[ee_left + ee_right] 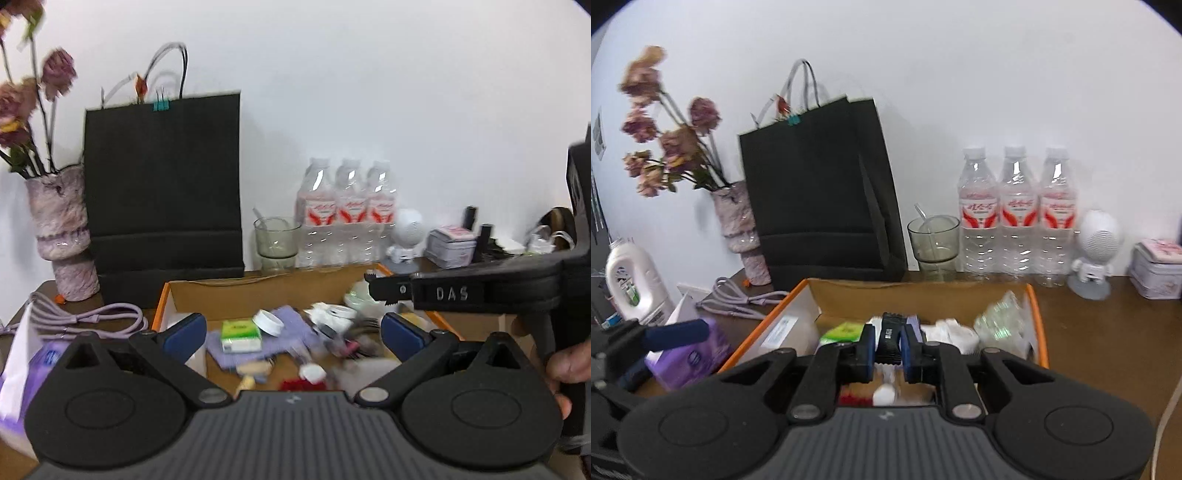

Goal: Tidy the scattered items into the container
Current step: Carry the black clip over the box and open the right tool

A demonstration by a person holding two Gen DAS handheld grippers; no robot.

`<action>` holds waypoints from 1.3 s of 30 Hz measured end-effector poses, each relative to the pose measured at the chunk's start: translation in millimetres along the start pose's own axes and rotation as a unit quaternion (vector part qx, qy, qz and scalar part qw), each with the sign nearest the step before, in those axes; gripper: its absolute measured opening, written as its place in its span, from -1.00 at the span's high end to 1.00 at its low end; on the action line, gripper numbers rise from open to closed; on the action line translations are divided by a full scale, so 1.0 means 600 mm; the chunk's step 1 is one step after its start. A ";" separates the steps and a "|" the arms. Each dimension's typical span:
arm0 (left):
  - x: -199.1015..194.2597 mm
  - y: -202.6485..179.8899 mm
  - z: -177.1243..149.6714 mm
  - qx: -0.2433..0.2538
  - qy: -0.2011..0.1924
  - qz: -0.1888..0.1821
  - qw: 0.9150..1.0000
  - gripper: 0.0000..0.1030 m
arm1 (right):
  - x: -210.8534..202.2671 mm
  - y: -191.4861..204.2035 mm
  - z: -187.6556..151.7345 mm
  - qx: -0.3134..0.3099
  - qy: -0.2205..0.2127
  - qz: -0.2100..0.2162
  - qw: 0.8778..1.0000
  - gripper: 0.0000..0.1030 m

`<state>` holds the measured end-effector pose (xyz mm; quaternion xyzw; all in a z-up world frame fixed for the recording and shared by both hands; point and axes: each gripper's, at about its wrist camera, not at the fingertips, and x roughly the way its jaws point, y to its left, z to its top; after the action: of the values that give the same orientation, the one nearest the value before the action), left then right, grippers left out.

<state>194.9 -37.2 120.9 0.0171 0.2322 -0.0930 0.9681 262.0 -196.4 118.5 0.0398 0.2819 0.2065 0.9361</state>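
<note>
A plain white painted wall [960, 74] rises directly behind the brown wooden table [1100, 332]. Along the table's rear edge, against the wall, stand a tall black paper carrier bag [816, 192], a mottled pink vase of dried roses [738, 221] toward the left rear corner, and three clear plastic water bottles [1015, 214]. Lighting is even and diffuse.

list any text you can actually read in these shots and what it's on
"DAS": raised letters on the side of the right gripper, seen from the left wrist.
Too blurred to read: water bottles' red labels, green packet, held black object, detergent bottle, tin.
</note>
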 end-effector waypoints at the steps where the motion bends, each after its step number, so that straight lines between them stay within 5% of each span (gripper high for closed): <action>1: 0.018 0.005 0.009 -0.002 0.010 0.001 1.000 -1.00 | 0.018 -0.005 0.013 0.001 0.010 -0.002 1.000 0.74; 4: 0.070 0.022 0.031 -0.004 0.049 -0.019 0.999 -1.00 | 0.069 -0.021 0.043 0.002 0.048 -0.010 0.999 0.74; 7: 0.125 0.044 0.043 -0.030 0.129 -0.026 0.991 -1.00 | 0.118 -0.039 0.064 0.013 0.108 -0.019 0.994 0.74; 10: 0.191 0.068 0.053 -0.075 0.242 -0.042 0.966 -1.00 | 0.172 -0.059 0.070 0.040 0.186 -0.011 0.982 0.74; 13: 0.242 0.077 0.053 -0.067 0.309 -0.030 0.948 -1.00 | 0.220 -0.061 0.059 0.041 0.262 -0.021 0.964 0.74; 17: 0.267 0.080 0.042 -0.069 0.353 -0.017 0.933 -1.00 | 0.259 -0.058 0.036 0.039 0.333 -0.022 0.942 0.73; 22: 0.269 0.068 0.030 -0.058 0.391 -0.001 0.919 -1.00 | 0.260 -0.053 0.035 0.047 0.349 -0.019 0.936 0.54; 25: 0.256 0.064 0.036 -0.057 0.390 0.005 0.919 -1.00 | 0.240 -0.050 0.040 0.051 0.345 -0.023 0.937 -0.06; 32: 0.198 0.048 0.072 -0.049 0.370 0.021 0.927 -1.00 | 0.171 -0.050 0.076 0.052 0.323 -0.041 0.944 -0.22; 36: 0.145 0.044 0.097 -0.041 0.301 0.049 0.951 -1.00 | 0.115 -0.046 0.096 0.042 0.282 -0.054 0.957 -0.34; 39: 0.095 0.040 0.103 -0.033 0.207 0.089 0.974 -1.00 | 0.056 -0.035 0.100 0.031 0.185 -0.054 0.981 -0.55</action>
<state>276.7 -28.3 150.1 0.0250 0.4280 0.0070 0.9034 327.9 -199.0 147.7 0.0148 0.4578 0.1505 0.8761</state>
